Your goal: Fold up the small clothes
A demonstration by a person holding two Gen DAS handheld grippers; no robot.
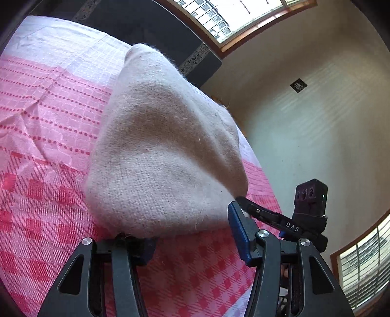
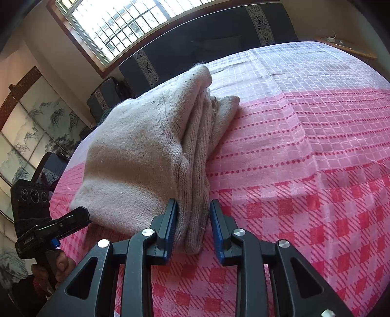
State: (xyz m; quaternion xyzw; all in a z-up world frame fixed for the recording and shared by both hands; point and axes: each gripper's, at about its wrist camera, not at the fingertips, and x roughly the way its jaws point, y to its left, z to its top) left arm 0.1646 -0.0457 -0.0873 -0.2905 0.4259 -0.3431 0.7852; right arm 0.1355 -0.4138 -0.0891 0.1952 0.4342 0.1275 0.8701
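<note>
A folded beige knit garment (image 1: 160, 151) lies on the pink checked bedspread (image 1: 36, 126). My left gripper (image 1: 192, 234) is open at its near edge; the left finger sits under the knit, the right finger (image 1: 240, 234) beside it. In the right wrist view the garment (image 2: 136, 151) shows stacked folded layers. My right gripper (image 2: 193, 219) is open, its blue pads astride the near corner of the layers without pinching them. The left gripper (image 2: 73, 219) shows at the garment's left edge there, and the right gripper (image 1: 246, 203) shows in the left wrist view.
A dark headboard (image 2: 207, 36) with patterned bands runs behind the bed, below a barred window (image 2: 126, 22). A painted folding screen (image 2: 31, 122) stands at the left. The bedspread (image 2: 304, 146) stretches to the right of the garment.
</note>
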